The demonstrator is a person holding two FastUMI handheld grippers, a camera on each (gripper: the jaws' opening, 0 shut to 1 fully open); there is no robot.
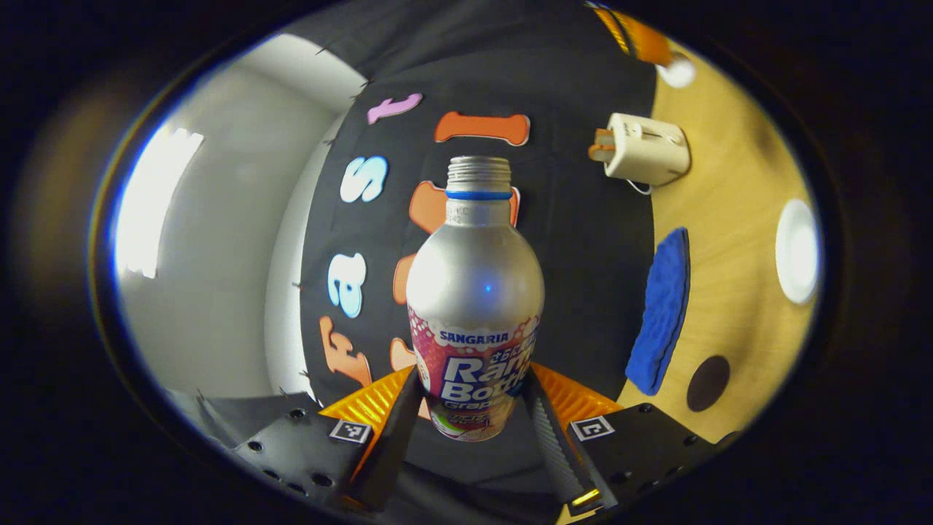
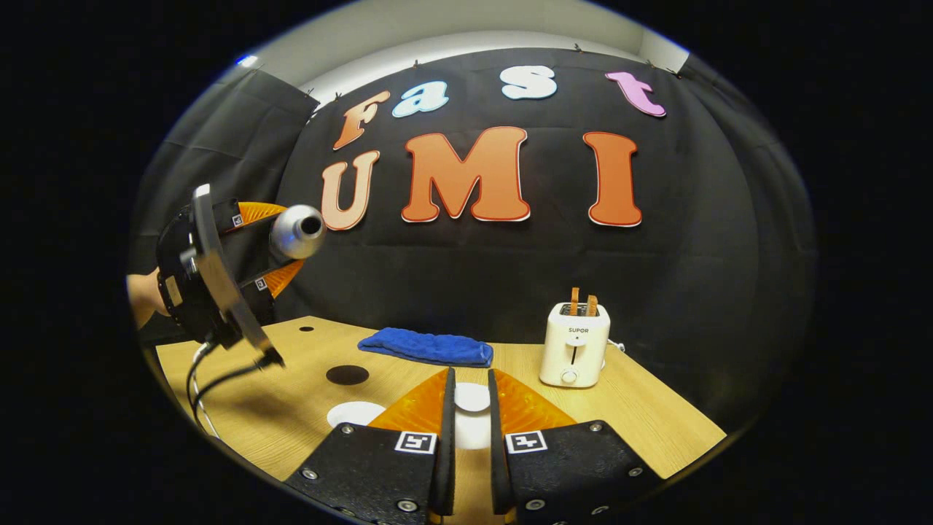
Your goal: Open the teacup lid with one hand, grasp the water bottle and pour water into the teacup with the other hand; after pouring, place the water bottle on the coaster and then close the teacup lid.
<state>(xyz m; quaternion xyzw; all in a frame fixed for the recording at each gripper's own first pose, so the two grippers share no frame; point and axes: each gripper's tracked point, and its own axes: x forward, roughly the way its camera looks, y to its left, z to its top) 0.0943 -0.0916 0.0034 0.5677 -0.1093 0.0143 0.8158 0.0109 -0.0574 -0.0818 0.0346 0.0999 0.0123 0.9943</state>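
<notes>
From my right gripper view, the toaster (image 2: 575,344) stands on the desk (image 2: 656,423) to the right, with the folded towel (image 2: 427,347) lying to its left near the wall. Before the towel sits a round coaster (image 2: 347,375), and nearer me a white lid (image 2: 472,397) between my jaws.

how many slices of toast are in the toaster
2, both standing upright side by side in the slots on top of the toaster: one toast slice on the left, the other on the right.
</notes>
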